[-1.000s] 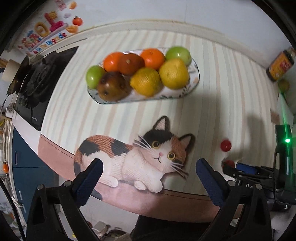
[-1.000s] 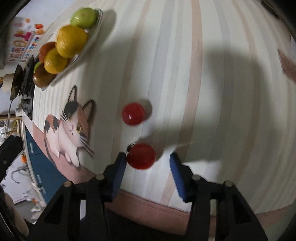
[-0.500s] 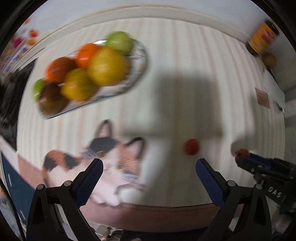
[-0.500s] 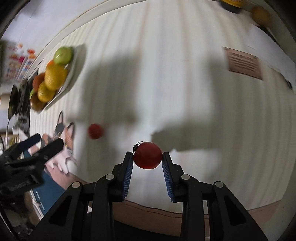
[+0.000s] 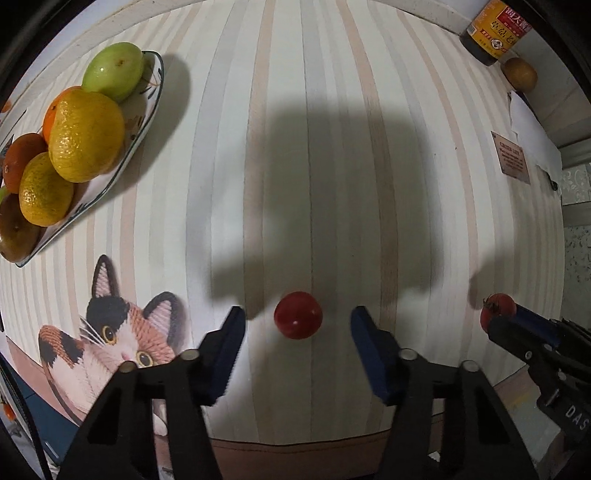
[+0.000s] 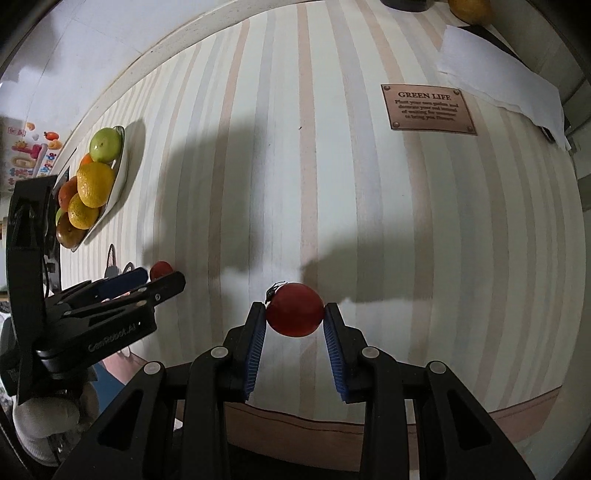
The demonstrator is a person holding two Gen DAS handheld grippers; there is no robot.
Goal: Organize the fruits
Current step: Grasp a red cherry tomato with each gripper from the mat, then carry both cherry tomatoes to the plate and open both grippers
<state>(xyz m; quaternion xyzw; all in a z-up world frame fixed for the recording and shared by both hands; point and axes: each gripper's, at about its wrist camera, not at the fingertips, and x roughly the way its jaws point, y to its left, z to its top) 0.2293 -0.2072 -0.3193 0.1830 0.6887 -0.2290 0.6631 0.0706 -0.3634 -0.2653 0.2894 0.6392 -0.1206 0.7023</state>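
A small red tomato (image 5: 297, 319) lies on the striped mat between the blue pads of my open left gripper (image 5: 297, 325), not touched by either pad. It also shows in the right wrist view (image 6: 160, 269), just past the left gripper. My right gripper (image 6: 294, 314) is shut on a second red tomato with a stem (image 6: 294, 309), held above the mat; it shows in the left wrist view too (image 5: 496, 314). A white dish (image 5: 142, 122) at the far left holds several oranges, yellow citrus and green fruits.
A dark sauce bottle (image 5: 493, 29) and a brown fruit (image 5: 521, 74) stand at the far right corner, beside white paper (image 6: 506, 77). A "GREEN LIFE" print (image 6: 428, 109) and a cat print (image 5: 114, 332) are on the mat. The table's front edge runs just below both grippers.
My right gripper closed on the stemmed tomato and lifted it off the mat. My left gripper swung right from the dish and came down around the other tomato.
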